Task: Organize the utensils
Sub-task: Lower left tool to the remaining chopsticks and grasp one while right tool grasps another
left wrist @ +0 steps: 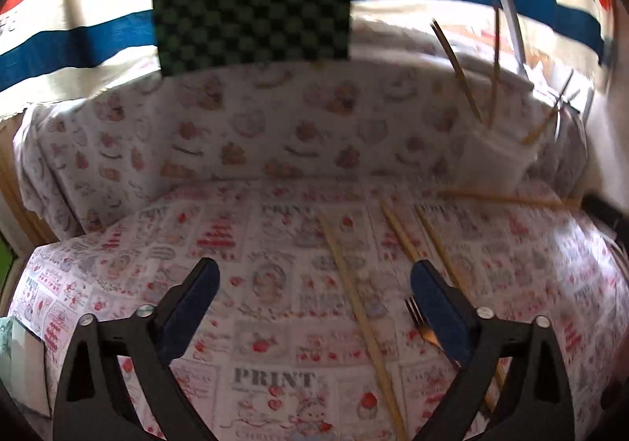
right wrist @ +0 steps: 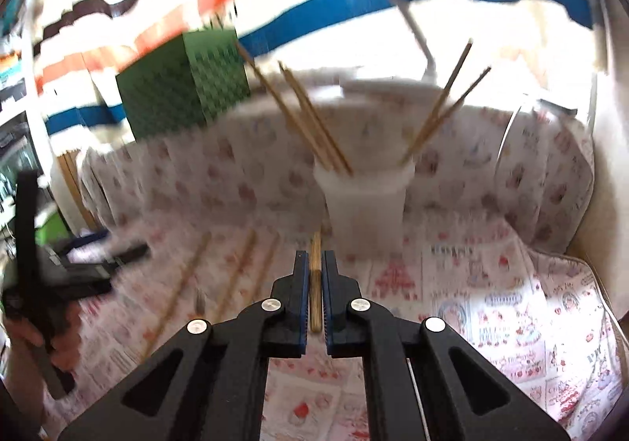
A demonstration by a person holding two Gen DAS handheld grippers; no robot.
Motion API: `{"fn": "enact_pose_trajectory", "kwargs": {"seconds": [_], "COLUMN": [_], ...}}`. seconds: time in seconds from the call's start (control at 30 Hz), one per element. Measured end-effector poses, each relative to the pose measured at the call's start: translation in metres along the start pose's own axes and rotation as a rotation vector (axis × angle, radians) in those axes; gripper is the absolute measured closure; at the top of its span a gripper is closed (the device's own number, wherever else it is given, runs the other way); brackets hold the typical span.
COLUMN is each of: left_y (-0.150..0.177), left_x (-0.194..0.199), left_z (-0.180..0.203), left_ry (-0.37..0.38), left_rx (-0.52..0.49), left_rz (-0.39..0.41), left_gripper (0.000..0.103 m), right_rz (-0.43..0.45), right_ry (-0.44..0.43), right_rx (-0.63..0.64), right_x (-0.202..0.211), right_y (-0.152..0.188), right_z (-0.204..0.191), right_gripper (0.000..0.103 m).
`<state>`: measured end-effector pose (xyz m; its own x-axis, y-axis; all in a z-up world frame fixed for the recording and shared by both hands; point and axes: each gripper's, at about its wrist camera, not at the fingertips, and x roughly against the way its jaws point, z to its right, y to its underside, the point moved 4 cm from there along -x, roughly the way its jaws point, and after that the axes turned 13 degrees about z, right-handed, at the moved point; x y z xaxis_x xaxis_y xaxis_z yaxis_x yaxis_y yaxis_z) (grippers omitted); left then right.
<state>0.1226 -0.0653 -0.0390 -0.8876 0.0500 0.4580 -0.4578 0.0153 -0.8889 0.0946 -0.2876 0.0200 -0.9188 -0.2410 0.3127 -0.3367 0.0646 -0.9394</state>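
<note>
Right wrist view: right claw [right wrist: 314,264] pinches a slim wooden chopstick [right wrist: 315,275]; left claw [left wrist: 314,275] spread over patterned cloth [left wrist: 255,323].

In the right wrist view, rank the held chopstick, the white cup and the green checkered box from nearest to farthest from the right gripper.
1. held chopstick, between the right gripper pads.
2. white cup, just ahead, slightly right.
3. green checkered box, far back left.

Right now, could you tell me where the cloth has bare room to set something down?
The left half of the cloth, from the green checked board forward past the open left gripper, is bare. The right half is crowded: loose chopsticks, a fork and the white cup.
</note>
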Motion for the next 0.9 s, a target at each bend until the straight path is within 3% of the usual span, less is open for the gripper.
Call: {"fn": "enact_pose_trajectory", "kwargs": {"seconds": [0.17, 0.27, 0.33, 0.43, 0.6, 0.83, 0.9], "left_y": [0.009, 0.011, 0.009, 0.007, 0.035, 0.058, 0.062], "left_x": [-0.009, -0.010, -0.002, 0.028, 0.039, 0.036, 0.038], "left_z": [0.005, 0.000, -0.004, -0.006, 0.015, 0.049, 0.048], "left_ry": [0.068, 0.075, -0.005, -0.096, 0.107, 0.165, 0.166], "left_rx": [0.040, 0.082, 0.059, 0.008, 0.046, -0.016, -0.003], "left_rz": [-0.078, -0.133, -0.115, -0.009, -0.164, -0.268, -0.263], "left_gripper": [0.022, 0.041, 0.059, 0.059, 0.059, 0.059, 0.060], "right_rz": [0.101, 0.151, 0.184, 0.198, 0.181, 0.191, 0.191], "right_ry": [-0.007, -0.012, -0.011, -0.021, -0.047, -0.052, -0.049], "right_rx": [-0.011, -0.017, -0.004, 0.004, -0.014, 0.010, 0.003], "right_x": [0.017, 0.030, 0.037, 0.044, 0.044, 0.049, 0.049], "right_y": [-0.018, -0.024, -0.029, -0.031, -0.031, -0.030, -0.030], "right_z": [0.000, 0.002, 0.001, -0.001, -0.004, -0.010, -0.007], "right_gripper": [0.096, 0.096, 0.096, 0.096, 0.096, 0.096, 0.096]}}
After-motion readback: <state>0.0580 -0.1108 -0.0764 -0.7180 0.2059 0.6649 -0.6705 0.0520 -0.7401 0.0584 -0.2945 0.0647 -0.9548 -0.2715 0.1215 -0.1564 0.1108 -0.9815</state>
